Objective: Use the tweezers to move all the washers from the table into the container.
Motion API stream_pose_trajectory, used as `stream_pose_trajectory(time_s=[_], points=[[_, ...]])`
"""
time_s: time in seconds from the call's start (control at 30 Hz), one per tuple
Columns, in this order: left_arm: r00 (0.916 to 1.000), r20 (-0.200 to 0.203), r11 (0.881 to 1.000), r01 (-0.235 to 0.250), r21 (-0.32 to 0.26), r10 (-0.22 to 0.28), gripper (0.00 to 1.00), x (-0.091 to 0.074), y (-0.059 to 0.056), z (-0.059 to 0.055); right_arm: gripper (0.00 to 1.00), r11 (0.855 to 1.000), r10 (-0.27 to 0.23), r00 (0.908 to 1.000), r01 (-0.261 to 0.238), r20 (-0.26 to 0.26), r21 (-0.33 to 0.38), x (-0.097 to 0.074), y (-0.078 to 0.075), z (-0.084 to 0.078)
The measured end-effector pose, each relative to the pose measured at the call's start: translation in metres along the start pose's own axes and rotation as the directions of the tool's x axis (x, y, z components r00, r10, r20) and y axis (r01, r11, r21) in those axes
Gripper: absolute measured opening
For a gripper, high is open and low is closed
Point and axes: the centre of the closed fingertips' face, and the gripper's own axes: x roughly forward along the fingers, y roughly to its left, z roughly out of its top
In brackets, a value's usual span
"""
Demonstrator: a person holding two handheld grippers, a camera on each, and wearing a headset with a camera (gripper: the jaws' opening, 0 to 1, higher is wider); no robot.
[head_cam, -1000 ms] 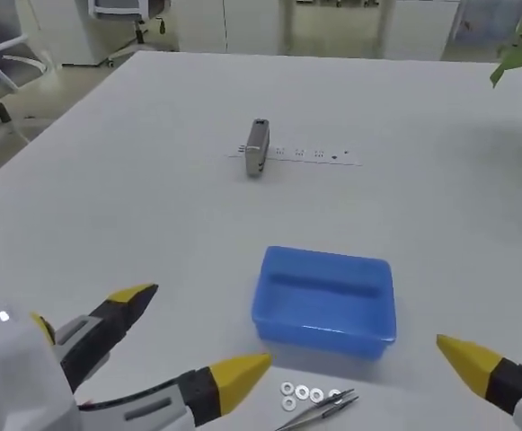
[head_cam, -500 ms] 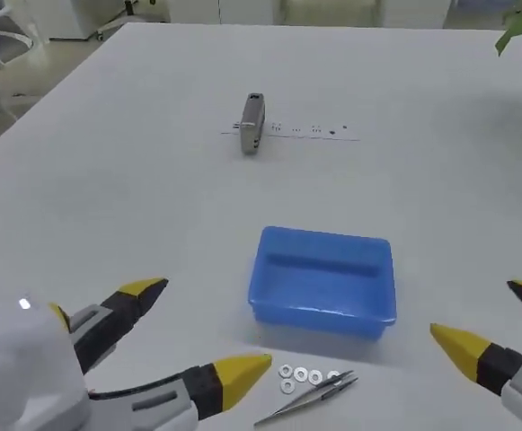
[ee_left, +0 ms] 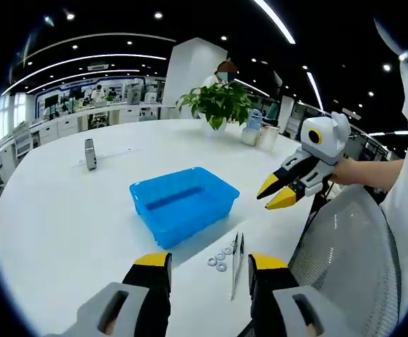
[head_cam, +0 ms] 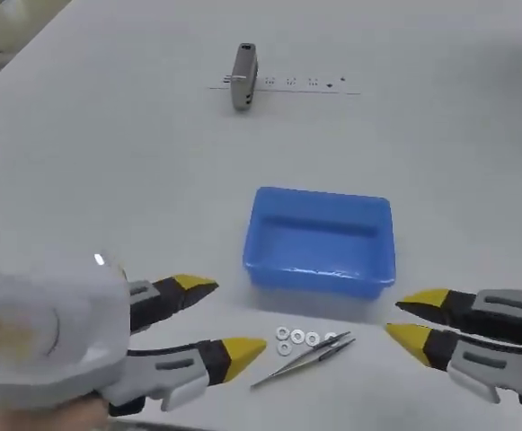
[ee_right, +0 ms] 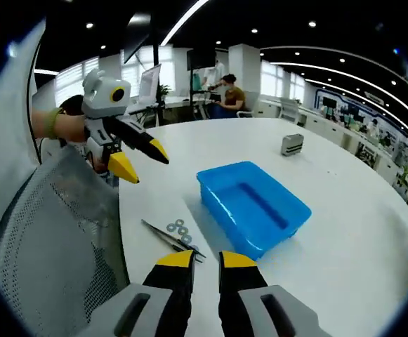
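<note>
White tabletop (head_cam: pixel 108 180) bears silver tweezers (head_cam: pixel 301 361) beside ring-shaped washers (head_cam: pixel 297 338); left gripper (head_cam: pixel 232 314) gapes, right gripper (head_cam: pixel 400 319) barely parted, both empty.

No legible text, number or brand in any view; a pale strip (head_cam: pixel 301 85) on the table (head_cam: pixel 108 162), beside the grey metal block (head_cam: pixel 243 65), carries a row of small dark marks, too small to read in the head view; in the left gripper view, lit panels (ee_left: pixel 77 95) on the far wall show blurred shapes that cannot be read as words
</note>
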Motion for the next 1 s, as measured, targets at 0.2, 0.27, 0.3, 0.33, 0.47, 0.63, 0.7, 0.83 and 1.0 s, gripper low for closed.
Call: stream_pose_trajectory(time_s=[0.2,0.27,0.3,0.33,0.47,0.63,0.7,0.83,1.0], points=[[0.9789,-0.179,0.988,0.117,0.101,-0.098,0.23,0.016,-0.017,-0.029,0.07,0.987,0.089,0.9912,-0.101,-0.098,-0.126,0.026,0.013,-0.010],[0.9658,-0.223,0.983,0.156,0.096,-0.132,0.17,0.021,-0.026,-0.038,0.06,0.979,0.113,0.9857,-0.132,-0.125,-0.156,0.032,0.016,-0.011],[0.9606,-0.245,0.979,0.165,0.122,-0.132,0.15,0.024,-0.029,-0.043,0.06,0.974,0.116,0.9838,-0.140,-0.137,-0.179,0.036,0.017,-0.011],[0.9542,-0.269,0.975,0.173,0.140,-0.130,0.14,0.025,-0.031,-0.046,0.06,0.971,0.122,0.9819,-0.148,-0.145,-0.187,0.038,0.018,-0.011],[0.9354,-0.331,0.964,0.193,0.185,-0.124,0.12,0.033,-0.040,-0.057,0.06,0.968,0.126,0.9815,-0.153,-0.144,-0.200,0.043,0.021,-0.009],[0.8995,-0.434,0.925,0.205,0.320,-0.049,0.12,0.038,-0.034,-0.074,0.06,0.976,0.104,0.9870,-0.125,-0.123,-0.179,0.040,0.021,-0.009],[0.8910,-0.452,0.916,0.218,0.336,-0.046,0.10,0.042,-0.035,-0.078,0.06,0.979,0.092,0.9890,-0.111,-0.116,-0.169,0.037,0.020,-0.011],[0.8975,-0.439,0.916,0.208,0.344,-0.039,0.01,0.045,-0.032,-0.074,0.06,0.983,0.069,0.9903,-0.089,-0.121,-0.162,0.031,0.018,-0.017],[0.8953,-0.444,0.909,0.217,0.356,-0.040,0.00,0.046,-0.029,-0.070,0.06,0.984,0.057,0.9901,-0.077,-0.128,-0.159,0.027,0.017,-0.022]])
